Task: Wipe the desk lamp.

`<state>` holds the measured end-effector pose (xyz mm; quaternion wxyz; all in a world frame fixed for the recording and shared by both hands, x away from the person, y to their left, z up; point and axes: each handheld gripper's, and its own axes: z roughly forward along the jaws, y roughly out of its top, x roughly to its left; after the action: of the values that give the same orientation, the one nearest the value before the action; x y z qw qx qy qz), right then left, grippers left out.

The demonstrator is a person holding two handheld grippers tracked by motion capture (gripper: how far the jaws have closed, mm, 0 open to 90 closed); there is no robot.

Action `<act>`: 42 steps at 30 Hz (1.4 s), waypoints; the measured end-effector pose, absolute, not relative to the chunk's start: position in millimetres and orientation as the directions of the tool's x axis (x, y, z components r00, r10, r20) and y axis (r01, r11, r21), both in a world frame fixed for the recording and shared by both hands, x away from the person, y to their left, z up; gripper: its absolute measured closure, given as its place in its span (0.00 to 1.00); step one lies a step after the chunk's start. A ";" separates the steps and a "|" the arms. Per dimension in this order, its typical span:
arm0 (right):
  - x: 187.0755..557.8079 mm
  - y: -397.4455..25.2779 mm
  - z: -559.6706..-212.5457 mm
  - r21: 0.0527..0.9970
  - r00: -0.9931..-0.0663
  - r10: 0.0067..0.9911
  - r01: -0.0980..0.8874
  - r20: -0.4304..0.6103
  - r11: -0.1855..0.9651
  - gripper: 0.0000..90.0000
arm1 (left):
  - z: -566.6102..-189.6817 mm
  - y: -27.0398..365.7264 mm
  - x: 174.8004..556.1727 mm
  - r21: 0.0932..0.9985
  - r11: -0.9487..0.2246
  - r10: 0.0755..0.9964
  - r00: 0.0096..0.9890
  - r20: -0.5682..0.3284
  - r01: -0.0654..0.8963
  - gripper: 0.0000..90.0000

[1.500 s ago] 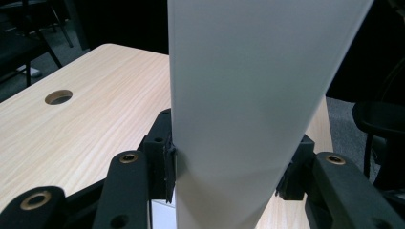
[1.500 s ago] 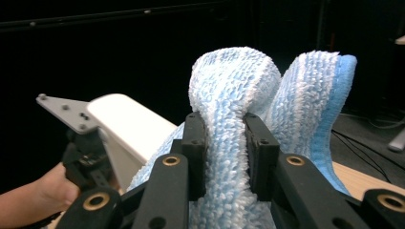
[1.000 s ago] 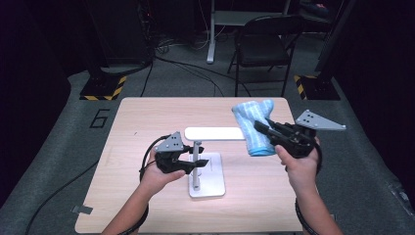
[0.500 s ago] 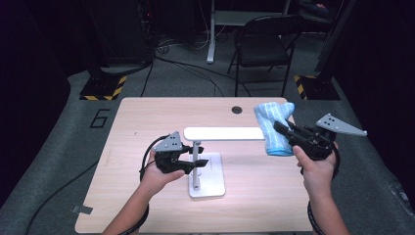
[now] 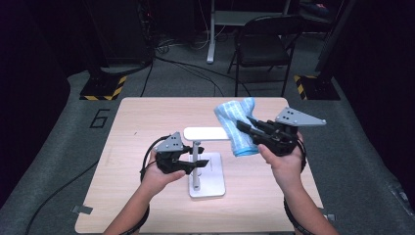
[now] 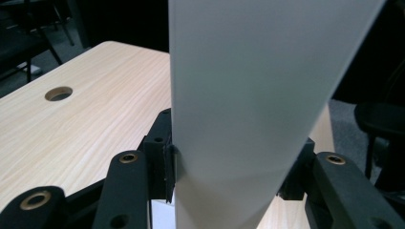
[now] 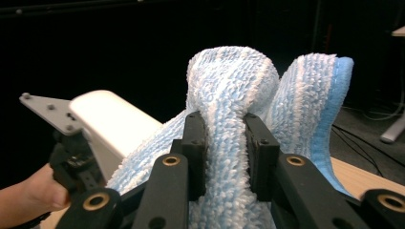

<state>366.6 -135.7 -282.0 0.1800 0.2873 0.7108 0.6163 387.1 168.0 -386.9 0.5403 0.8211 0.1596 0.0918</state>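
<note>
Two grippers busy: right gripper (image 5: 244, 125) clenched on blue towel (image 5: 236, 126), bunched between its jaws, lifted over white stand's arm (image 5: 205, 133); left gripper (image 5: 188, 165) clamped around stand's post (image 5: 195, 164), upright on wooden table (image 5: 142, 117)

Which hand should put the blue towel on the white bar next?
The right. The right gripper already pinches the blue towel and holds it beside the white bar. The left gripper is clamped on the stand's post, probably steadying it.
</note>
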 end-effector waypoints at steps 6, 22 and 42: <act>364.1 -99.9 -272.2 0.979 -0.812 0.580 0.164 0.066 0.118 0.82 | -390.0 169.3 388.1 0.924 -0.344 0.360 0.932 -0.035 0.168 0.58; 360.5 -59.2 -263.1 0.979 -0.850 0.527 0.129 0.025 0.161 0.82 | -390.8 166.0 385.2 0.926 -0.332 0.386 0.922 -0.042 0.181 0.58; 363.9 -194.2 -294.2 0.973 -0.646 0.754 0.228 0.119 0.041 0.81 | -390.5 166.7 386.1 0.923 -0.345 0.376 0.926 -0.030 0.170 0.58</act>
<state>363.9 -194.2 -294.2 0.2217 0.3573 0.6867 0.5930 386.1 166.7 -390.5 0.5473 0.8146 0.1675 0.0943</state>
